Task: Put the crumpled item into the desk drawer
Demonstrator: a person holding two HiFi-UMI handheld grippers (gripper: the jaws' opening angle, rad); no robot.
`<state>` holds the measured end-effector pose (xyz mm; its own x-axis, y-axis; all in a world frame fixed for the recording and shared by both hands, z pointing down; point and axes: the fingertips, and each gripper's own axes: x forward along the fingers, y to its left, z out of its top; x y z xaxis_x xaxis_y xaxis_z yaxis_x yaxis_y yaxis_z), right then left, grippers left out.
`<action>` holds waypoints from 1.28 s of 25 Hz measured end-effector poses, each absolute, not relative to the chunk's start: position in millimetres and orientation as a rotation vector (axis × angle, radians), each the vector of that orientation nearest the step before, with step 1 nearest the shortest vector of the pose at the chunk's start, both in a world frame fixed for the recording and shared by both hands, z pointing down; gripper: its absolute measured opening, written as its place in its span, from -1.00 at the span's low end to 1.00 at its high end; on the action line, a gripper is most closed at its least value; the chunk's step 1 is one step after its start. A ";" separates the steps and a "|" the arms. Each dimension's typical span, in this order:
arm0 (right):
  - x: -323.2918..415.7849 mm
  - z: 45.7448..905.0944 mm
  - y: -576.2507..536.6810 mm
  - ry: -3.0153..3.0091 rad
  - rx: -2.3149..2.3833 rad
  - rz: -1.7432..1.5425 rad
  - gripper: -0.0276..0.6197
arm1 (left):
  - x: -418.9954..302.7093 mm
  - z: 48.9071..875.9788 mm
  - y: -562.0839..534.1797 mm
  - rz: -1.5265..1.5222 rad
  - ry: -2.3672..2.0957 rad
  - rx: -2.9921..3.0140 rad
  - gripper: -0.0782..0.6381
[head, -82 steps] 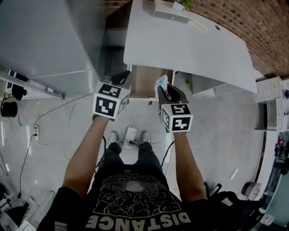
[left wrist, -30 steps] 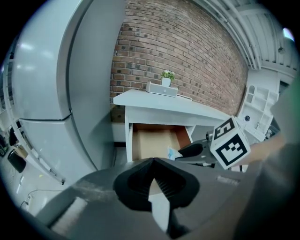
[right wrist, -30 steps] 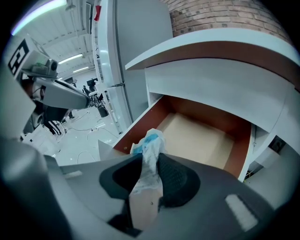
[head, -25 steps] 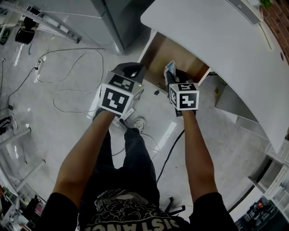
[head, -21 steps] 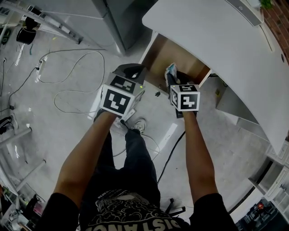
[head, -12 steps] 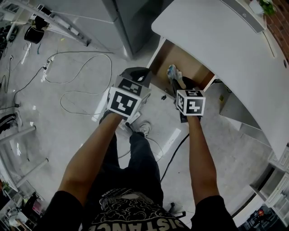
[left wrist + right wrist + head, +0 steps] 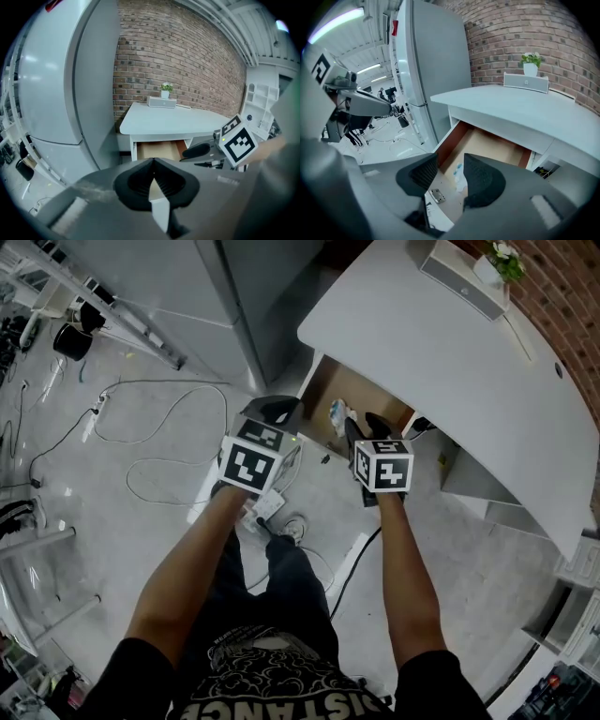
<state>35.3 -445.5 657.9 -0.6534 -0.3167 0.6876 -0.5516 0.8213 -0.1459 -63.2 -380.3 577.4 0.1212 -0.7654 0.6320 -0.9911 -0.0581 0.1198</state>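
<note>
**Item counts, head view.**
- Two grippers at centre frame: the left gripper (image 7: 272,414) and the right gripper (image 7: 360,427).
- Two marker cubes, one on each gripper (image 7: 250,465).
- One white desk (image 7: 441,362), upper right.
- One open drawer (image 7: 364,396), just above centre.
- One crumpled item (image 7: 337,415), just above centre.
- One potted plant (image 7: 503,253) and one long white box (image 7: 464,285), top right corner.
- One tall grey cabinet (image 7: 178,287), upper left.
- Several floor cables (image 7: 178,418), left; the exact number is unclear.
- Two bare forearms (image 7: 187,568), lower half.
</note>
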 end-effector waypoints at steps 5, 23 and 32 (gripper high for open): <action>42.6 626.0 -444.6 -2.347 0.659 0.436 -0.41 | -60.5 550.7 -383.7 0.552 -1.721 1.902 -0.79; 58.3 512.9 -425.9 -2.452 0.838 0.458 -0.52 | -60.3 445.1 -382.3 0.480 -1.786 2.042 -0.79; 69.7 452.7 -417.5 -2.485 1.046 0.422 -0.60 | -61.0 405.2 -381.0 0.457 -1.725 2.194 -0.79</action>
<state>69.7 -417.5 452.7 -0.6347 -0.6068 0.4785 -0.7308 0.6726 -0.1164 -61.0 -381.0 405.2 0.2232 -0.8734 0.4329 -0.9731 -0.2255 0.0467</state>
